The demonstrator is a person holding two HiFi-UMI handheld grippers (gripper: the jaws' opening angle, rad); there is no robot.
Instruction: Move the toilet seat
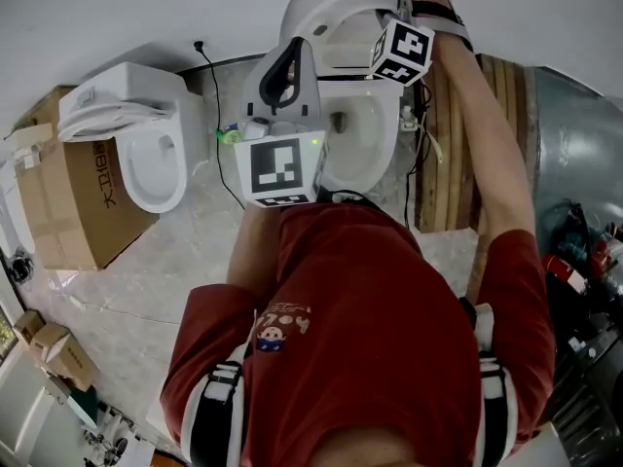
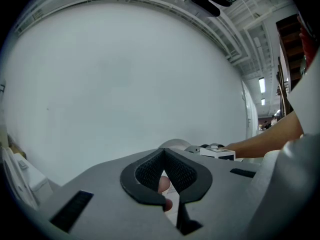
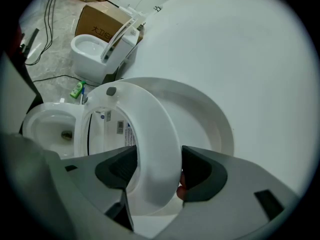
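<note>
Gripping the toilet seat (image 3: 150,129) at lower centre of its own view, the right gripper (image 3: 154,176) has its jaws pressed on both faces of the white ring. The ring stands nearly upright, its length running away toward mid-left, with the lid (image 3: 212,121) just behind and the open bowl (image 3: 47,129) at left. The left gripper (image 2: 167,184) is farther off from the seat, jaws together on nothing, facing a bare wall (image 2: 125,79).

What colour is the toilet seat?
White. The ring-shaped toilet seat shows best in the right gripper view.
</note>
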